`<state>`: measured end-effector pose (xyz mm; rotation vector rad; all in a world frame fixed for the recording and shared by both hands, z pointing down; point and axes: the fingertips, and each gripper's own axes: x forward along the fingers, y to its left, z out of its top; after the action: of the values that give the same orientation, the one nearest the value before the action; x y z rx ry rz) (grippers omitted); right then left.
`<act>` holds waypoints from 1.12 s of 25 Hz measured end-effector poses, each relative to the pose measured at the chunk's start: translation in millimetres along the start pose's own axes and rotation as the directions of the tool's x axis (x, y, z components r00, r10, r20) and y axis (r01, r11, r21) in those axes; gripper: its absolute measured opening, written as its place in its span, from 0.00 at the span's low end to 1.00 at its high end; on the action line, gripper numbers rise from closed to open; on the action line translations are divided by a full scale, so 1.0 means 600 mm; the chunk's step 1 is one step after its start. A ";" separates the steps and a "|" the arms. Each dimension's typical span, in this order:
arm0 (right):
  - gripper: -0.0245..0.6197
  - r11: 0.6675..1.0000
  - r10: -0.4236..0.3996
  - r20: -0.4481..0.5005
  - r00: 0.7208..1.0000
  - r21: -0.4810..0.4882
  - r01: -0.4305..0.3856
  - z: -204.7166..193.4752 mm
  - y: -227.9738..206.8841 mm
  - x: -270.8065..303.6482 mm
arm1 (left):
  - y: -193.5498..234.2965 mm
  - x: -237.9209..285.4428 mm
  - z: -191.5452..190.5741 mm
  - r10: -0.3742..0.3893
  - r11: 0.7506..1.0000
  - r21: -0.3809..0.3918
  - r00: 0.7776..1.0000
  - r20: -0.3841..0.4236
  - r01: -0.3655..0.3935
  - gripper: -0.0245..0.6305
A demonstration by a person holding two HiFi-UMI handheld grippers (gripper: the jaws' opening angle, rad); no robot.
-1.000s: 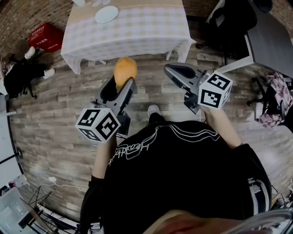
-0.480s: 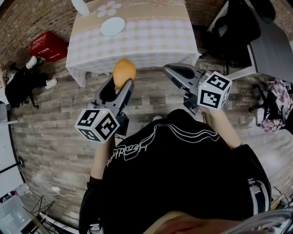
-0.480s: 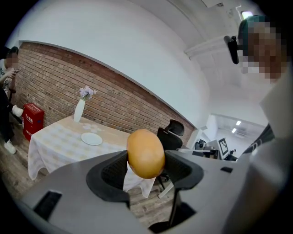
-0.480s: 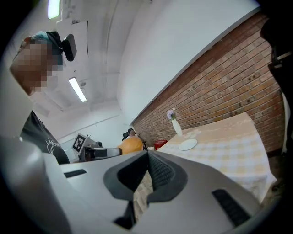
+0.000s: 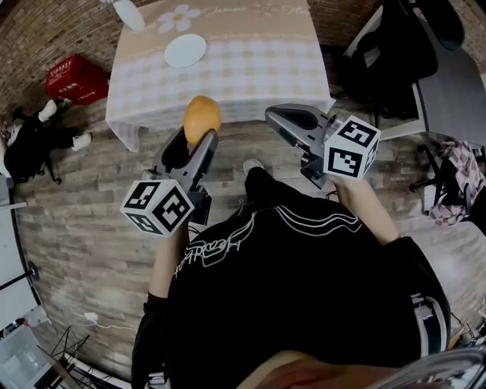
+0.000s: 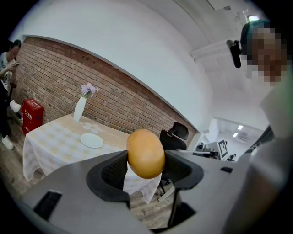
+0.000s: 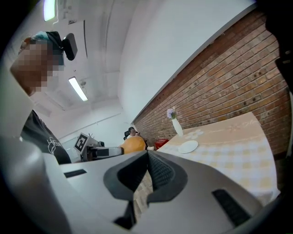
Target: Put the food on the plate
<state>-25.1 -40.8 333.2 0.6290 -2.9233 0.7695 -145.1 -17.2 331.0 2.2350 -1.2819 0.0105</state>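
My left gripper is shut on a round orange bun, held above the wooden floor just short of the table's near edge. In the left gripper view the bun sits pinched between both pads of that gripper. A small white plate lies on the checked tablecloth, far left of the table; it also shows as the plate and the plate. My right gripper hovers beside the left one, shut and empty; its pads meet in the right gripper view.
A white vase with flowers stands at the table's far left corner. A red crate sits on the floor left of the table, near a person's legs. Black office chairs and a grey desk stand at the right.
The table and plate have come nearer and lower in the head view as I walk toward them. Both grippers keep their pose, and the bun stays gripped.
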 end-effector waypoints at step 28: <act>0.03 0.996 0.087 -0.039 0.995 0.031 -0.085 0.171 -0.299 0.190 | 0.210 0.284 0.154 0.153 0.988 -0.004 0.987 -0.041 -0.153 0.42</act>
<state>-53.0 -275.1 343.5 0.4862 -2.9237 0.8251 -176.8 -244.5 357.7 2.1145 -1.4264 0.1081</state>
